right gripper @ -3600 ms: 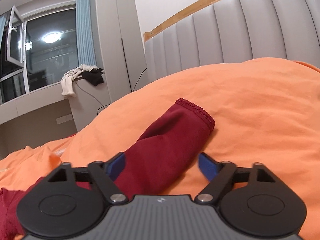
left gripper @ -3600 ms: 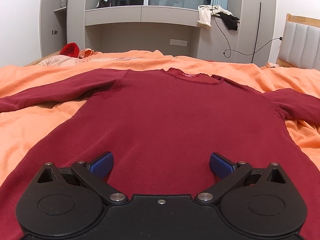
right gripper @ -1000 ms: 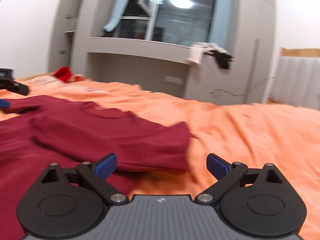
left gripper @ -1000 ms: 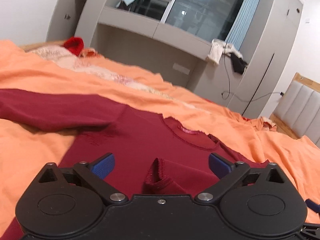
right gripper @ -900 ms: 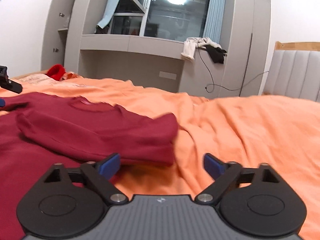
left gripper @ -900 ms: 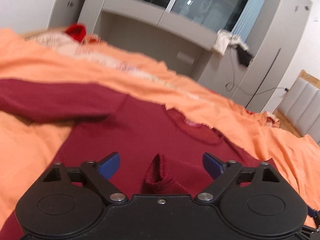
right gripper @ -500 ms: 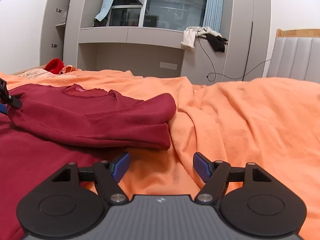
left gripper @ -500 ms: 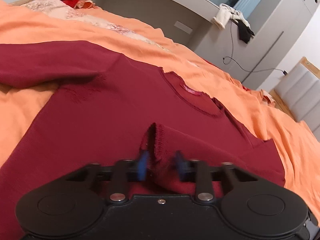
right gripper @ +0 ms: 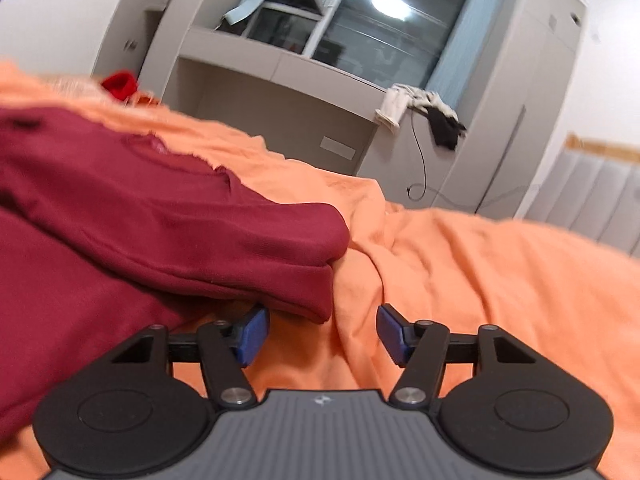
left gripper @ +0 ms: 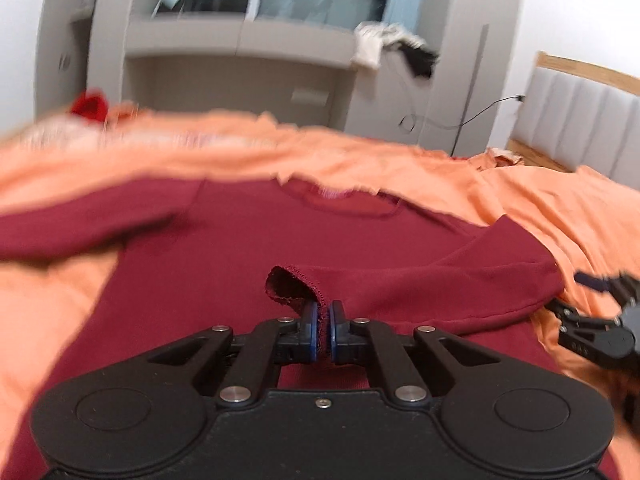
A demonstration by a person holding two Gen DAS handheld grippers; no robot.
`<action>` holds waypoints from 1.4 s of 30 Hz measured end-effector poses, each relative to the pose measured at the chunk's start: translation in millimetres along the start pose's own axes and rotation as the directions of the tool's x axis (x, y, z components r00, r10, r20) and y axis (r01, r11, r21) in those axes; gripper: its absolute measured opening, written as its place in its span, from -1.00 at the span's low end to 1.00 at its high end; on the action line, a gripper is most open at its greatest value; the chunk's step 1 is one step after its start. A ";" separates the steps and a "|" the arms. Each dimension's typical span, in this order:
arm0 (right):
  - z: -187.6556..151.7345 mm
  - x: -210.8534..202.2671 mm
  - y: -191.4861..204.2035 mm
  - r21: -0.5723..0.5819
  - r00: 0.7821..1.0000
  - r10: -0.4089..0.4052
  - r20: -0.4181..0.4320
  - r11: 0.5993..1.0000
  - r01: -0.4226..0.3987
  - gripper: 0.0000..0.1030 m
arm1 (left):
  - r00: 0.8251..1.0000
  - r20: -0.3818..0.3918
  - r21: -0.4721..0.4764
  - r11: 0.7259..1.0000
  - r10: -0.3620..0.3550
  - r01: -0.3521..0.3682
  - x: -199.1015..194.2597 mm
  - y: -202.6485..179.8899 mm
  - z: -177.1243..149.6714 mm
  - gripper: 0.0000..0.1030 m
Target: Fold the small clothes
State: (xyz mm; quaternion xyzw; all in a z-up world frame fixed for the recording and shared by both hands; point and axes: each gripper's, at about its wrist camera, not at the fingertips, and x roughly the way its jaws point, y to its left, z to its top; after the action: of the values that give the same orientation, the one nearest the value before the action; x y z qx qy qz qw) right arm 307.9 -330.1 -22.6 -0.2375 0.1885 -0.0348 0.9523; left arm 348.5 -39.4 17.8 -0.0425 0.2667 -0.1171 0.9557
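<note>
Orange bedding point(left gripper: 520, 196) carries a maroon top point(left gripper: 240, 264); left gripper point(left gripper: 323, 330) clamps its cuff point(left gripper: 296, 284), right gripper point(right gripper: 322, 334) half-open, closing around the fold; far edge blurred.

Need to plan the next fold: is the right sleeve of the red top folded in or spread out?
Folded in. The sleeve lies across the red top's chest, cuff pinched in the shut left gripper.
</note>
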 end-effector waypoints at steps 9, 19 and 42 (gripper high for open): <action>11.8 15.5 -23.9 0.377 0.985 0.148 -0.094 0.920 -0.102 -0.86 | 0.962 0.261 0.172 0.984 -0.083 0.038 -36.1 -14.3 5.0 -0.90; -31.3 34.4 -63.7 0.780 0.880 0.463 -0.103 0.587 -0.218 -1.00 | 0.999 -0.002 0.160 0.986 -0.052 0.052 -17.7 2.4 -30.9 -0.89; 99.0 30.1 -4.8 0.173 0.924 0.383 -0.003 0.910 -0.377 0.38 | 0.984 -0.059 0.017 0.985 -0.171 0.172 -24.0 20.5 -38.0 -0.89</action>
State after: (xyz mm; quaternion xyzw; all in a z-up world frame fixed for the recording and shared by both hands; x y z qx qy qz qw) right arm 373.1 -295.7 50.1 -0.1142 0.2451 0.1308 0.9538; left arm 312.9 -14.3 -5.5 -0.0515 0.2882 -0.2029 0.9344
